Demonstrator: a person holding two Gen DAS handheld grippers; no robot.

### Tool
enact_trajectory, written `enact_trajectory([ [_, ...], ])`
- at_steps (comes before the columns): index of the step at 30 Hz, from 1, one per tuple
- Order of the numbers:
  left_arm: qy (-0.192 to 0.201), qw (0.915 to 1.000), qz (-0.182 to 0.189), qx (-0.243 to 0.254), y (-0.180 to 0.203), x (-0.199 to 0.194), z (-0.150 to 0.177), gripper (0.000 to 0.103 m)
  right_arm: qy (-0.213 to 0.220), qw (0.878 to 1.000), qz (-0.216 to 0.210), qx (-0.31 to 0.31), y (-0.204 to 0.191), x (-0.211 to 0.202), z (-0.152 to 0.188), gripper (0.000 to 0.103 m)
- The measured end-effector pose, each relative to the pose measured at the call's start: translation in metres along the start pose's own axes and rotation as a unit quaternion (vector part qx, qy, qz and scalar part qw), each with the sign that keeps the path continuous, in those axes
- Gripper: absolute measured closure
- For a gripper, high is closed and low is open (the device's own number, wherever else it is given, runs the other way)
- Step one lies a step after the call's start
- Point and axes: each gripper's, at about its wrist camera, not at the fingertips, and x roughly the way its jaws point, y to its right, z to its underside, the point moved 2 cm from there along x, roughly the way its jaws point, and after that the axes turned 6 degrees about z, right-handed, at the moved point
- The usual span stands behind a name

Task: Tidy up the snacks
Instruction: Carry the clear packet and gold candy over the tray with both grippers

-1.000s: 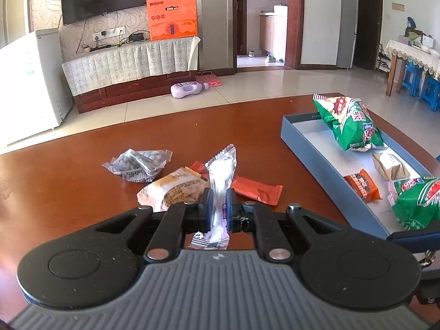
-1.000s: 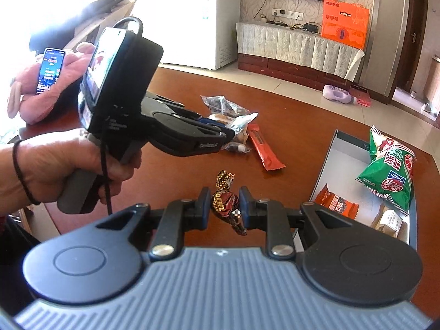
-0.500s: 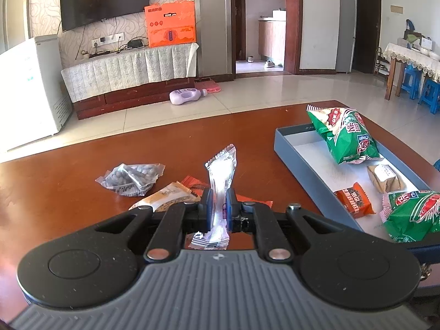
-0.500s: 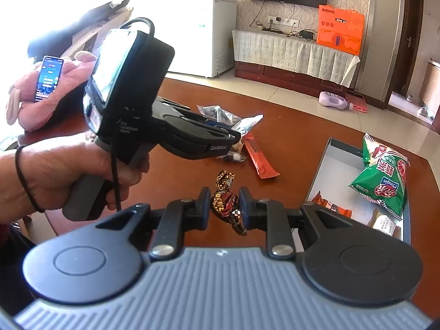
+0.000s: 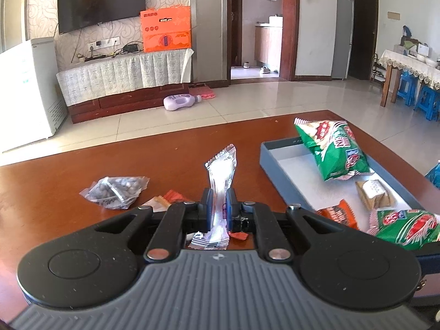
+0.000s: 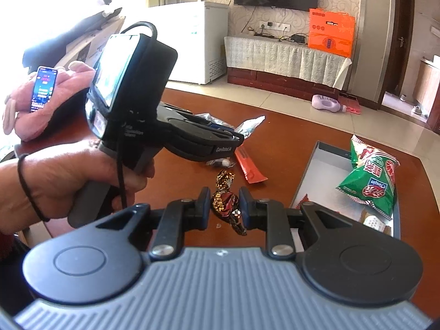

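Two snacks held: one per gripper.
Silver packet (image 5: 221, 177): upright, clamped in left gripper (image 5: 219, 211), above table (image 5: 55, 181).
Wrapped candy (image 6: 224, 203): pinched by right gripper (image 6: 225, 205).
Tray (image 5: 277, 162): right, holding green bags (image 5: 337, 150).

Place: a home living room
Wall: patterned wallpaper with a flat television (image 5: 100, 7) mounted on it
Furniture: low cabinet under a lace cloth (image 5: 123, 75), white chest freezer (image 5: 26, 90), side table with blue stools (image 5: 425, 97)
Floor: pale tiles, doorway (image 5: 261, 24) to another room
Foreground: polished wooden bench (image 5: 165, 151) carrying snacks
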Motion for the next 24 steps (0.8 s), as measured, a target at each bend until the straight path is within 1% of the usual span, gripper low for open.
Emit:
enact_trajectory([
  [13, 0.004, 0.9997, 0.024, 0.003, 0.024, 0.014, -0.009, 0.091, 0.003, 1.0, 0.01, 0.01, 0.013, -0.01, 0.003, 0.078],
  [24, 0.005, 0.9988, 0.048, 0.005, 0.054, 0.036, -0.021, 0.091, 0.001, 0.998, 0.039, 0.038, 0.045, -0.017, 0.011, 0.078],
])
